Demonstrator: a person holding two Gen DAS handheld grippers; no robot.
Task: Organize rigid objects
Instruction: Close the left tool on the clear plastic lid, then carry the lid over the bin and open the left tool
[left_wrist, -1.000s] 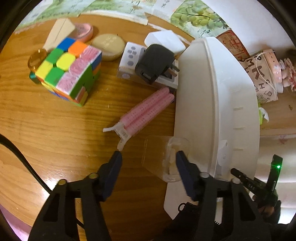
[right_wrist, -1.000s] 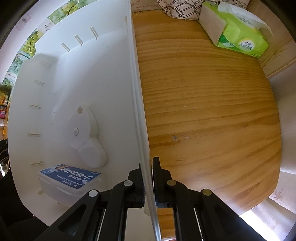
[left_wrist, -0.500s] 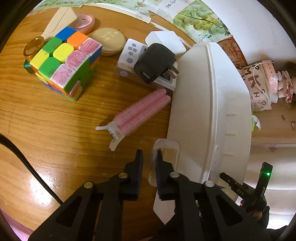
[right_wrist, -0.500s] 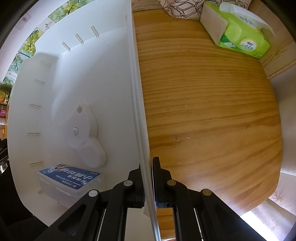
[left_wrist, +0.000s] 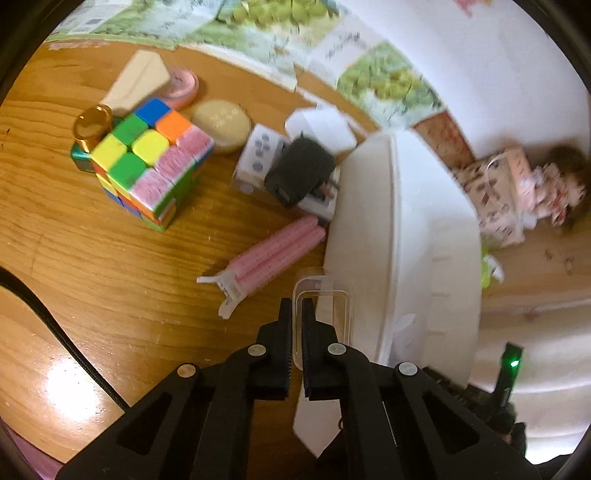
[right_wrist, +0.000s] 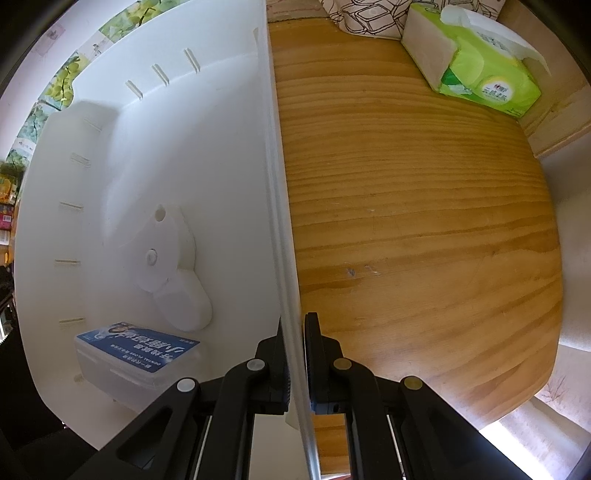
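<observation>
One clear plastic case (left_wrist: 327, 314) is the piece I'm working: my left gripper (left_wrist: 298, 325) has its fingers pinched on the case's near wall, just beside the white bin (left_wrist: 373, 229) on the worktop (left_wrist: 110, 280). My right gripper (right_wrist: 297, 354) has its fingers pressed onto the bin's rim, steadying it. I judge this as the pick-up step; next I need to lift the case over the bin's wall and lower it inside without letting it slip.

Further out wait a pink hair roller (left_wrist: 275, 254), a black charger (left_wrist: 299, 173) and a colourful puzzle cube (left_wrist: 147, 162). Inside the bin lies a blue-labelled box (right_wrist: 138, 349); its print is too small to read, as is the green tissue pack (right_wrist: 480, 70).
</observation>
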